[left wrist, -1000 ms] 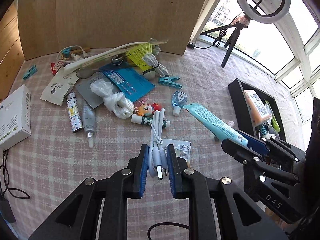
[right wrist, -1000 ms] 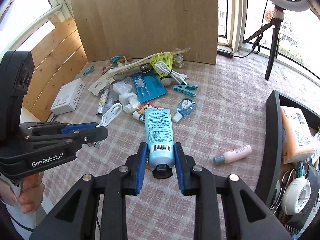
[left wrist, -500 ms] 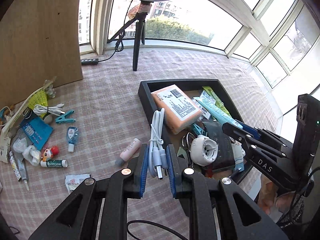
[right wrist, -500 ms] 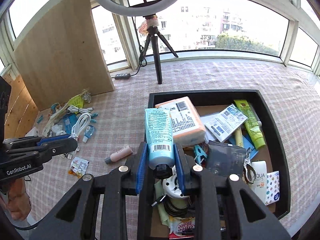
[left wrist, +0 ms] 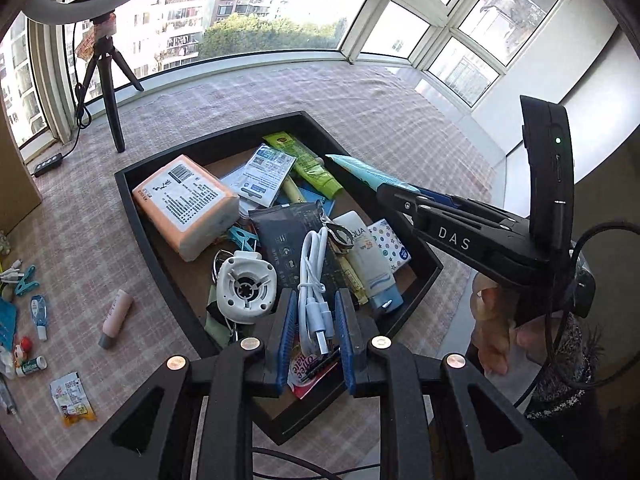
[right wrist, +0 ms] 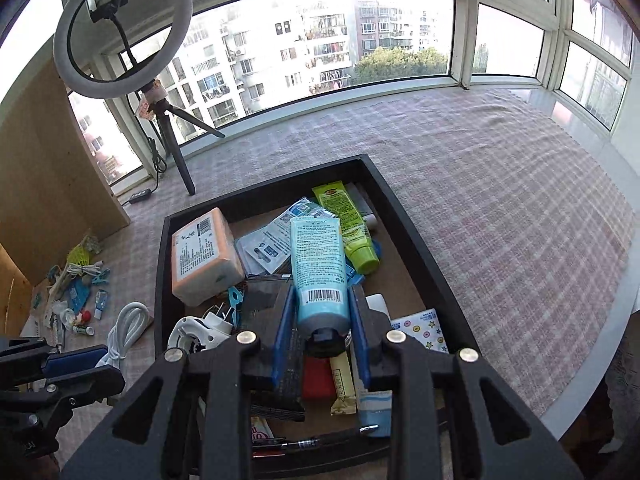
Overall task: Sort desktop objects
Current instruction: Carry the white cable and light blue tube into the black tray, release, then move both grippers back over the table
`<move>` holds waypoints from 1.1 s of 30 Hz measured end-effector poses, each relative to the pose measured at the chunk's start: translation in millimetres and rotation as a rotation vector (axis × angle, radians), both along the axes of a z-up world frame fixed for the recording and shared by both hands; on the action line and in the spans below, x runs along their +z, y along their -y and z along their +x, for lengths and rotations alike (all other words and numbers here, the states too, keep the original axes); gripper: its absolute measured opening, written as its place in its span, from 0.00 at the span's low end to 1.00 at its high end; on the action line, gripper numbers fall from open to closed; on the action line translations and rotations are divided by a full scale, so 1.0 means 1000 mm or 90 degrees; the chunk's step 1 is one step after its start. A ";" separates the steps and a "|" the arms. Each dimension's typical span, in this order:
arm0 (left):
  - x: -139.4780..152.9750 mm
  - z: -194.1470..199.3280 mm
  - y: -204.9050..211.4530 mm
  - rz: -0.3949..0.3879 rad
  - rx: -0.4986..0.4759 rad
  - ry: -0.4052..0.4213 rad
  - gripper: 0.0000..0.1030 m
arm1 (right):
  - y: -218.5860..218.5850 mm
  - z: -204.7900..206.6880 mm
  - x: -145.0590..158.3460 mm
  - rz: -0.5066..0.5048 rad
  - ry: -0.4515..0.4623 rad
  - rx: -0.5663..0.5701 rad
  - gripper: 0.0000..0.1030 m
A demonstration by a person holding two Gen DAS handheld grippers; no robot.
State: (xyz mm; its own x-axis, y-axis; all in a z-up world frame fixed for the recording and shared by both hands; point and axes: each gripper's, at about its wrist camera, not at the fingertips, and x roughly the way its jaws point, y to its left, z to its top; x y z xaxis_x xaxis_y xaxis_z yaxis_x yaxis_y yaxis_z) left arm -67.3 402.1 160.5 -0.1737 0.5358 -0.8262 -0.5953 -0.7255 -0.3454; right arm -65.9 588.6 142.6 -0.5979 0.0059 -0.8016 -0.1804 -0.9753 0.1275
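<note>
So both are over the black rectangular tray (left wrist: 132,196): left gripper (left wrist: 316,322), jaws just spreading, frees the coiled white USB cable (left wrist: 314,280), while the right gripper (right wrist: 320,322) clamps the light-blue plastic tube (right wrist: 318,276), which I'd drop next toward 12 o'clock.

Your left wrist cam looks forward and steeply down along its fingers, close over the near corner of the black tray (left wrist: 132,196). Right wrist cam does the same from the tray's near edge (right wrist: 160,264), facing the windows. Both views share the tray, its orange pack (left wrist: 186,204) (right wrist: 202,256), the checked cloth (left wrist: 280,92) (right wrist: 500,200) and the ring-light tripod (left wrist: 112,92) (right wrist: 176,144). Each cam catches the other rig: right gripper (left wrist: 384,192) at the left view's right side, left gripper (right wrist: 100,364) at the right view's lower left.
</note>
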 end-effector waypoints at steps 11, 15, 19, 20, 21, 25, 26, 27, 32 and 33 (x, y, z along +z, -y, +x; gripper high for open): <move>-0.011 -0.004 0.028 -0.032 0.052 -0.011 0.46 | 0.011 -0.002 -0.006 -0.007 0.026 0.005 0.38; -0.016 -0.009 0.054 -0.038 0.087 -0.004 0.46 | 0.032 -0.008 -0.010 -0.004 0.035 0.037 0.37; -0.022 -0.016 0.089 -0.049 0.130 -0.007 0.46 | 0.062 -0.016 -0.014 0.000 0.046 0.087 0.37; -0.025 -0.019 0.100 -0.053 0.146 -0.004 0.46 | 0.071 -0.018 -0.015 0.004 0.048 0.102 0.37; -0.028 -0.021 0.111 -0.056 0.161 -0.001 0.46 | 0.081 -0.019 -0.017 0.007 0.049 0.117 0.37; -0.045 -0.029 0.164 -0.073 0.237 0.017 0.46 | 0.118 -0.025 -0.025 0.007 0.062 0.175 0.37; -0.050 -0.030 0.179 -0.078 0.256 0.022 0.46 | 0.128 -0.026 -0.029 0.007 0.067 0.189 0.37; -0.056 -0.032 0.194 -0.084 0.274 0.027 0.46 | 0.138 -0.028 -0.032 0.007 0.072 0.205 0.37; -0.083 -0.034 0.272 -0.112 0.379 0.057 0.45 | 0.188 -0.032 -0.047 0.029 0.097 0.288 0.37; -0.087 -0.033 0.287 -0.115 0.399 0.063 0.44 | 0.196 -0.033 -0.050 0.032 0.103 0.300 0.37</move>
State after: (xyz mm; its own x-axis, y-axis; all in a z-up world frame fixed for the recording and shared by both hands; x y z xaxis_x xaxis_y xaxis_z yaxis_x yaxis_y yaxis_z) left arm -100.4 115.2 73.7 -0.3270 0.2096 -0.9215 -0.0132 -0.9760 -0.2173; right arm -98.7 392.8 92.8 -0.4128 -0.1931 -0.8901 0.2672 -0.9599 0.0843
